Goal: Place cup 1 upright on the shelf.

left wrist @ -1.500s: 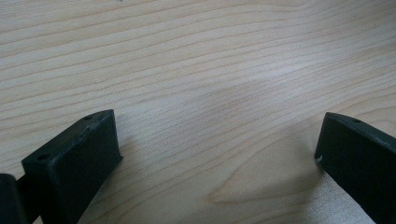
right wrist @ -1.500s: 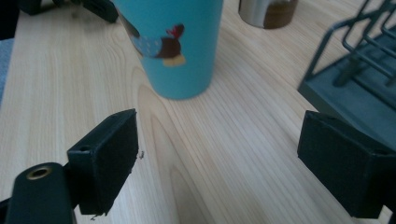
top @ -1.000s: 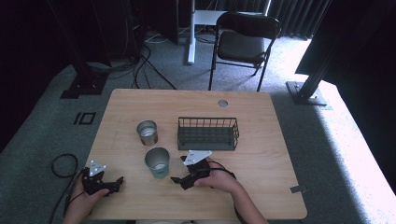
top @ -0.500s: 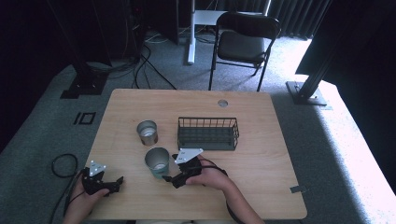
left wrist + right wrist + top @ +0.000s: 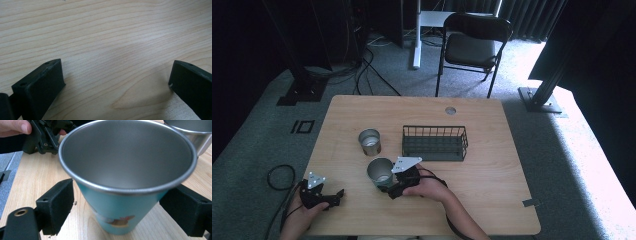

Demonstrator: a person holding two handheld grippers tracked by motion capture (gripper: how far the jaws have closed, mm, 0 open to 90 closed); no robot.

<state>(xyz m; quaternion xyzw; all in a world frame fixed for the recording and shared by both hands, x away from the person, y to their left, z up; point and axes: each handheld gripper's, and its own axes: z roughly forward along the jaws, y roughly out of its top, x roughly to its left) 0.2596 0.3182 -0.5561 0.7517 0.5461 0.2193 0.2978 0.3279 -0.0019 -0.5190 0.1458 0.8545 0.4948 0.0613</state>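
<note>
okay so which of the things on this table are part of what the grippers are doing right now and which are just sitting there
In the job:
right gripper, jaws open either side of the cup
teal metal cup

Just lying about:
second metal cup
wire basket
left gripper, open over bare table

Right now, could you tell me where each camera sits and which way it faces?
High view: above the person's side, looking forward and down on the table; forearms, both grippers.
Left gripper view: on the left gripper, facing bare tabletop; open jaws.
Right gripper view: on the right gripper, facing the teal cup; open jaws flank it.
Shared: high and right gripper views show both cups.
</note>
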